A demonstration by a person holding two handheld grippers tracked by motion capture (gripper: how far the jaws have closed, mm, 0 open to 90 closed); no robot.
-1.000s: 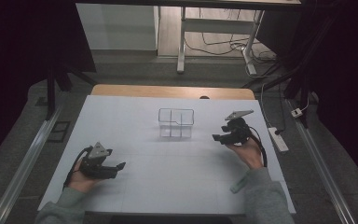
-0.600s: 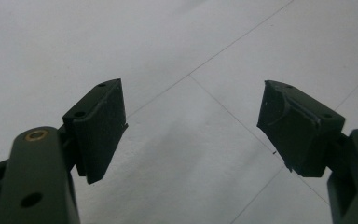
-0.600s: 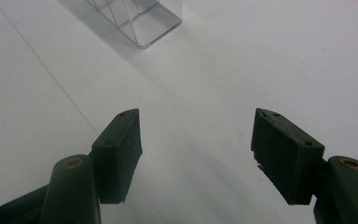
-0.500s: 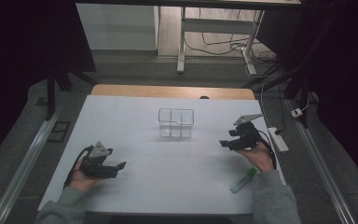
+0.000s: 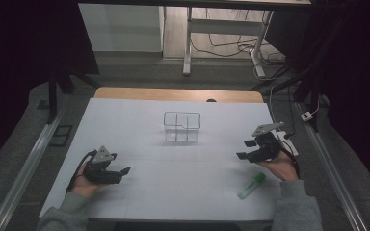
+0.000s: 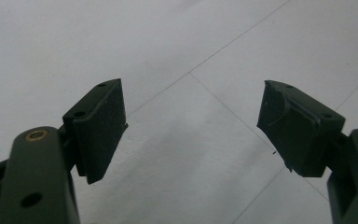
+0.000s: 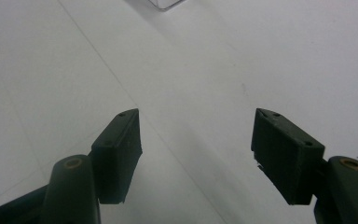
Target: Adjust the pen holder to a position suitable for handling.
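Both grippers rest low over the white table point(image 5: 139, 120), jaws spread and empty: left gripper point(image 5: 121, 172), right gripper point(image 5: 243, 149). Just behind the right gripper (toward the person) lies a green-capped tube point(image 5: 251, 185); a clear divided box point(image 5: 181, 126) stands ahead, between them.

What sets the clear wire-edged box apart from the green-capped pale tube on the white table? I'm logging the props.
The clear wire-edged box stands upright mid-table, divided into compartments; the green-capped pale tube lies flat near the front edge, beside the right hand. The box is boxy and see-through; the tube is slim and opaque. Both rest on the white table, touched by neither gripper.
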